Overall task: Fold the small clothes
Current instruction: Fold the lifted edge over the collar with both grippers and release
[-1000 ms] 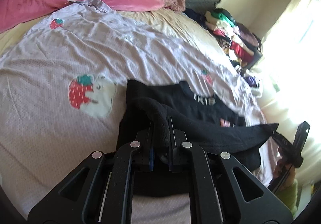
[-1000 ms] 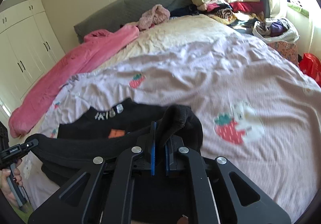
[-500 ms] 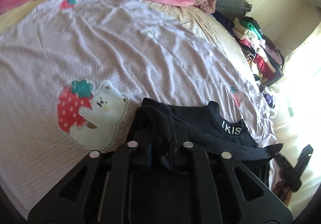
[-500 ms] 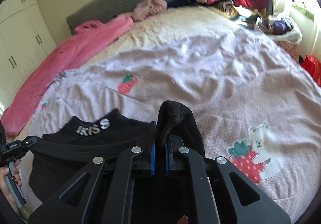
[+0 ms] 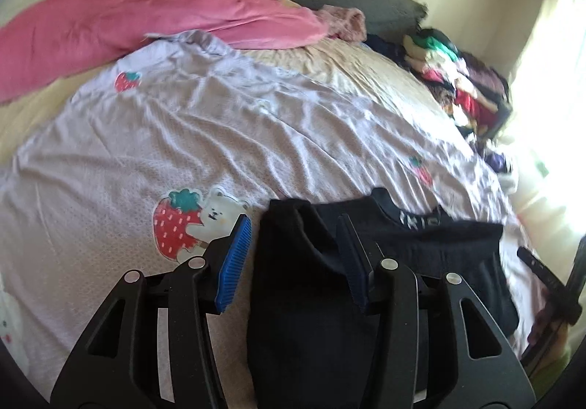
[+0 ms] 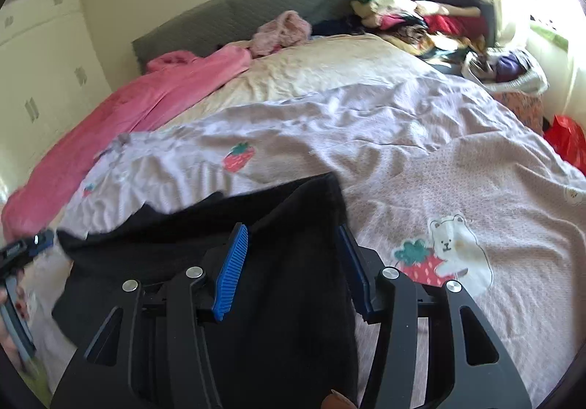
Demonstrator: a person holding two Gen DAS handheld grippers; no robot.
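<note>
Left gripper (image 5: 293, 255): jaws opening, blue pads apart and pressing on nothing. The left corner of the black top (image 5: 307, 299) lies slack between them and runs on ahead of the fingers, flat on the lilac sheet (image 5: 219, 138). The printed collar (image 5: 421, 220) sits ahead and to the right of this gripper, so the fold appears to have been carried toward the neckline before release. A strawberry print (image 5: 175, 229) lies just left of the left pad.

Right gripper (image 6: 293, 259): jaws likewise opening, pads apart, with the top's right corner (image 6: 307, 233) loose between them and bunched slightly ahead of the tips. The cloth spreads away to this gripper's left, where the other handle and a hand (image 6: 11, 284) show at the frame edge. A bear-and-strawberry print (image 6: 439, 255) lies just right of the right pad.

Both corners are let go at matching positions, presumably so that the folded edge lands straight. Judged stage: one fold laid down, further folds outstanding. A pink blanket (image 5: 146, 17) and heaped clothes (image 6: 421, 13) lie well beyond both grippers.
</note>
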